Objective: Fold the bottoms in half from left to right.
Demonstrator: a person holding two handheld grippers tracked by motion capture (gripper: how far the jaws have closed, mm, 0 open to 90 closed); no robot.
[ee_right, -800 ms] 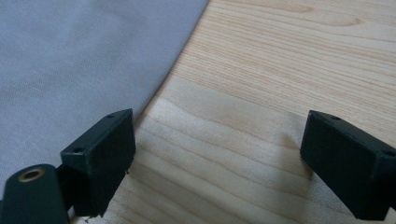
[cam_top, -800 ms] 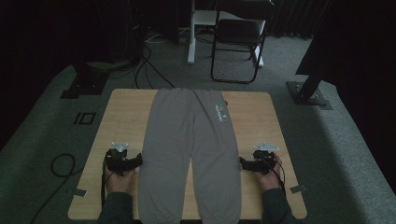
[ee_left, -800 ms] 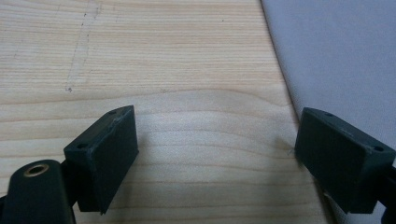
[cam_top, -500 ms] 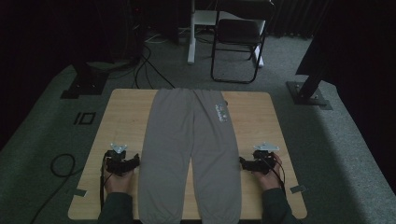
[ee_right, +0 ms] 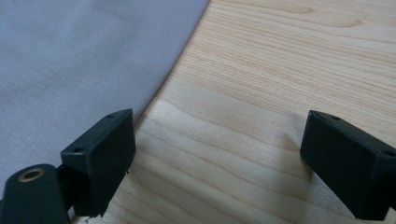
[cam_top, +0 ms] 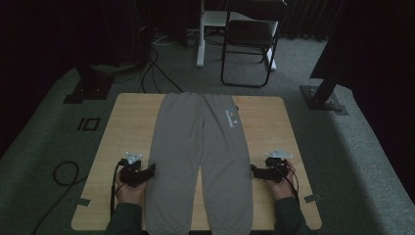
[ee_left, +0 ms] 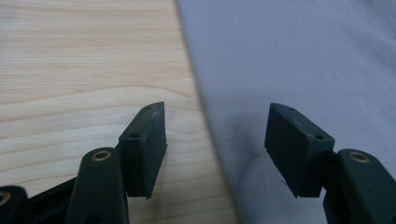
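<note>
Grey trousers (cam_top: 201, 161) between level hands (cam_top: 130, 188)

My left gripper (cam_top: 149, 170) and right gripper (cam_top: 253, 169) both point inward, jaws spread wide, nothing clamped; my hands (cam_top: 128, 188) grasp them from behind, low.

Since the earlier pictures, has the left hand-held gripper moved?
No. The left hand-held gripper sits at the same spot beside the trousers, near the table's front edge.
</note>
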